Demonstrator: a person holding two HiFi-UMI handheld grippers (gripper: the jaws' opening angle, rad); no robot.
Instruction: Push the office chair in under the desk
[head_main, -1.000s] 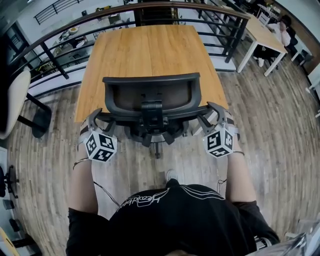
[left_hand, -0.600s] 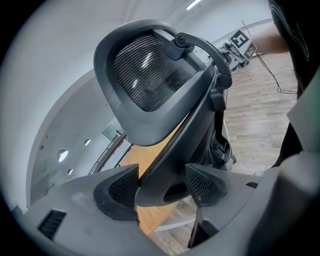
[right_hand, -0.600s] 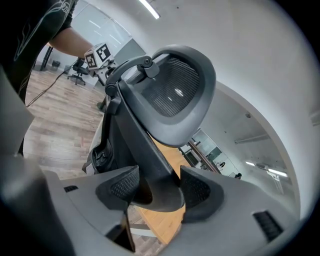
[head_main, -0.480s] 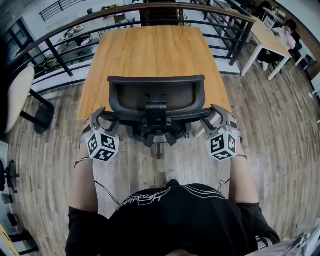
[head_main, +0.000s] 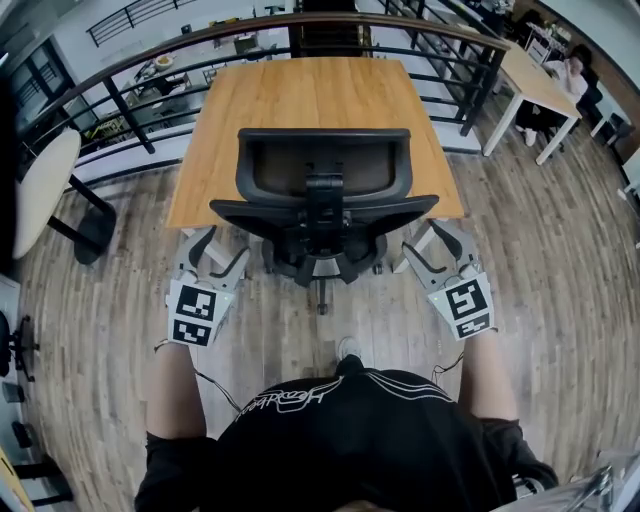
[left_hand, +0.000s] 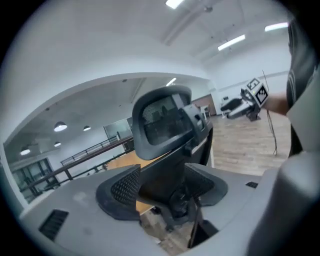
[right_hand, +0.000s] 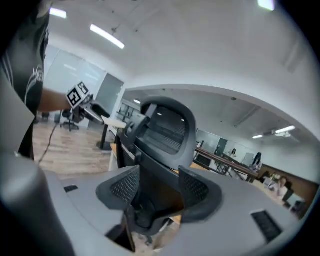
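Observation:
The black office chair (head_main: 322, 190) stands at the near edge of the wooden desk (head_main: 300, 95), its backrest over the desk's front edge and its base and castors on the floor just in front. My left gripper (head_main: 213, 258) hangs open to the chair's lower left, a short gap away from it. On the other side my right gripper (head_main: 432, 252) is open too, also clear of the chair. In the left gripper view the chair (left_hand: 167, 125) shows beyond the open left gripper (left_hand: 162, 187). The right gripper view frames the chair (right_hand: 162, 132) past the open right gripper (right_hand: 159, 187).
A dark metal railing (head_main: 150, 60) runs behind and beside the desk. A white table (head_main: 530, 80) with a seated person (head_main: 572, 68) is at the far right. A pale round seat on a black stand (head_main: 40, 190) is at the left. The floor is wood planks.
The chair has rolled forward toward the desk. Both grippers, which were against the chair's back, have come back and down, away from it.

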